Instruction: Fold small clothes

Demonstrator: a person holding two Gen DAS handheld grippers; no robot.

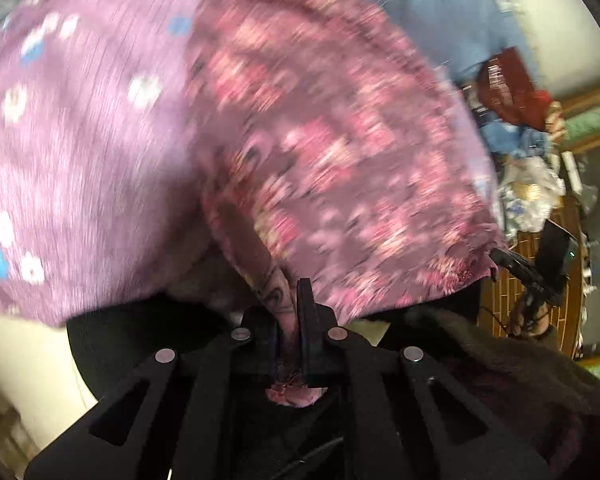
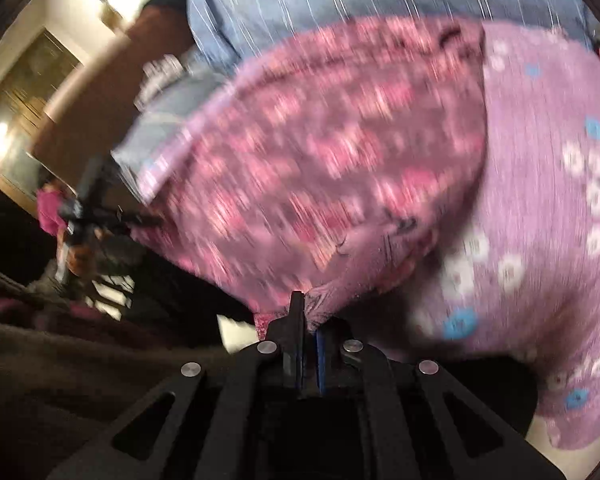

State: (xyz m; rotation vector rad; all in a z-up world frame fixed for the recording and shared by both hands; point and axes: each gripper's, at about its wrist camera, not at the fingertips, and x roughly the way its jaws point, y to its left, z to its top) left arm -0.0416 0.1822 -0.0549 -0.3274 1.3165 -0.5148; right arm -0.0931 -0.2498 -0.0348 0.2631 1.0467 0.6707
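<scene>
Pink floral garment in both grippers

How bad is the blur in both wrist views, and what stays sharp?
Left wrist: pink floral cloth heavily motion-smeared; the left tongs stay sharp. Right wrist: same smear on the cloth; right tongs crisp, dark lower left, window glare upper left.

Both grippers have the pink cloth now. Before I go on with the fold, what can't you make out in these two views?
- Pink floral cloth: print and edges smeared by motion blur in both views.
- Cloth's full outline: cut off by the frame edges and overlapping the purple dotted fabric.
- Left gripper: the pinched hem hides the pads.
- Right gripper: same, cloth bunches over the tips.
- Surface under the cloth: hidden by fabric and by gripper bodies.
</scene>
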